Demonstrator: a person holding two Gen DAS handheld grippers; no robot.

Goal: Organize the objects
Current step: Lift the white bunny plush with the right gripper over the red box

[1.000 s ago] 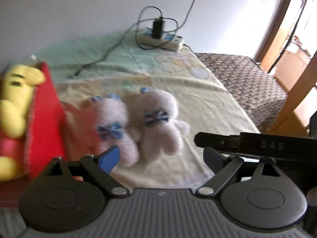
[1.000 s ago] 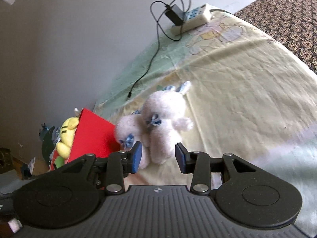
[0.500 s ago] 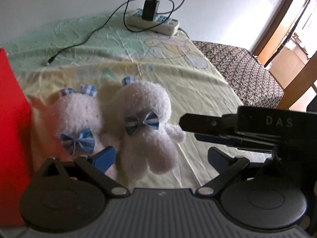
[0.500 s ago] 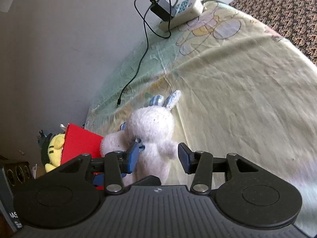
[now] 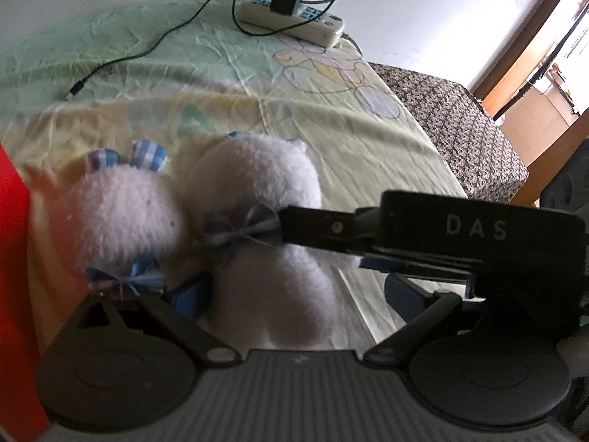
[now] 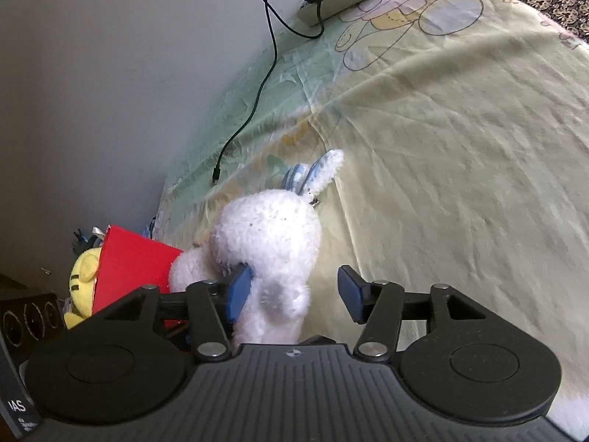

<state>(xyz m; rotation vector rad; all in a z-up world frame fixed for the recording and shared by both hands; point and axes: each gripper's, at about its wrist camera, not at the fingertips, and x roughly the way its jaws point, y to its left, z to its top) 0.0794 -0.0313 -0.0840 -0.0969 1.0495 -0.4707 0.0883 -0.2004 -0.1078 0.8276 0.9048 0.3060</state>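
The larger white plush rabbit (image 6: 268,254) lies on its back on the bedsheet (image 6: 441,147), body running lengthwise toward both grippers, ears away. It sits between the right gripper (image 6: 291,294) jaws, which are opening and not pressing it; the left gripper (image 5: 294,287), wide but closing, also straddles it, beside the smaller rabbit (image 5: 121,217) against the red box (image 6: 136,269). A power strip (image 5: 294,18) lies by the wall.
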